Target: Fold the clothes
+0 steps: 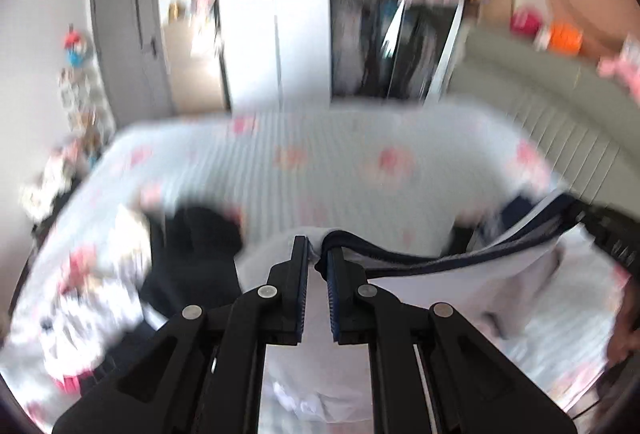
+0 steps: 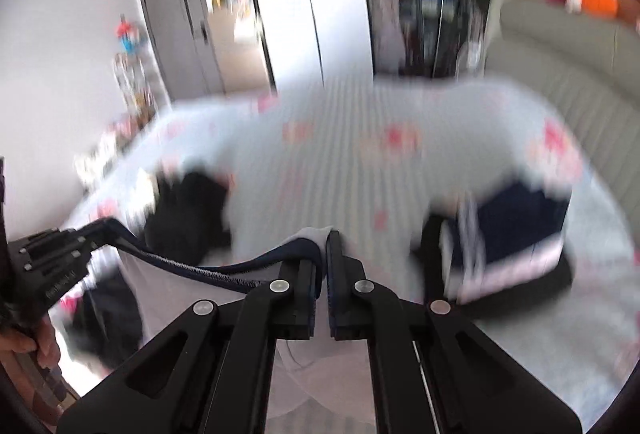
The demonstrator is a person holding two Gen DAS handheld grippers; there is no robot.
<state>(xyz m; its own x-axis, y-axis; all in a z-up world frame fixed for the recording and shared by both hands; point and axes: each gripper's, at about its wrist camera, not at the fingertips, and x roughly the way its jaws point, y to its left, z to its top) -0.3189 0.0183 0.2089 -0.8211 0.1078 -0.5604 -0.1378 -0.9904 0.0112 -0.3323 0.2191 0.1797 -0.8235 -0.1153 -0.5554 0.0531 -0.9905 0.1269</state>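
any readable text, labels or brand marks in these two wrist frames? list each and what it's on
None can be read.
Left gripper: a faint line of embossed lettering on its black body in the right wrist view, too small and blurred to read.
Garment, bedsheet and wardrobe: no lettering visible; both frames are motion-blurred.

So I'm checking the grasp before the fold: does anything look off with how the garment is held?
Nothing stands out. The left gripper and right gripper each pinch the white garment's navy-trimmed edge, which spans between them above the bed. Blur hides finer detail.
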